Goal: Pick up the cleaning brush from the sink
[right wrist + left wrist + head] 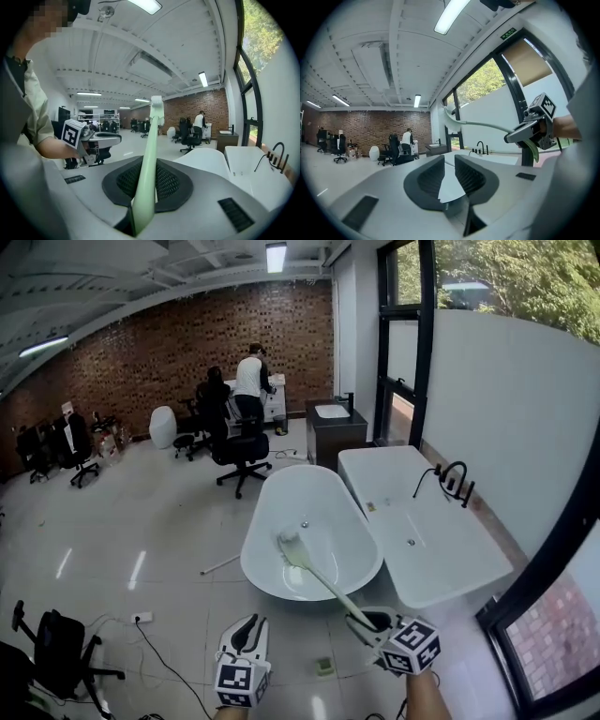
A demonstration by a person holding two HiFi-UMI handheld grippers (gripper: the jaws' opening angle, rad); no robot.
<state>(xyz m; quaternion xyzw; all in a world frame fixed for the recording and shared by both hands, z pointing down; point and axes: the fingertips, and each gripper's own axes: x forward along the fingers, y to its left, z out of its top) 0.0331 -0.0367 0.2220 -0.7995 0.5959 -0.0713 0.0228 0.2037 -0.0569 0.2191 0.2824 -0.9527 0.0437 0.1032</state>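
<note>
Your right hand-held gripper [367, 622] is clamped on the pale green handle of the cleaning brush [314, 573], with the pads pressing on the shaft. From there the brush runs toward 11 o'clock, and its bristle head hangs over the oval white basin [251, 554], apparently clear of it. I judge the pick-up done, with nothing left but to keep the grip firm. Your left hand-held gripper [246, 634], at 9 o'clock of the right one, has its jaws narrowly parted with nothing between them.
</note>
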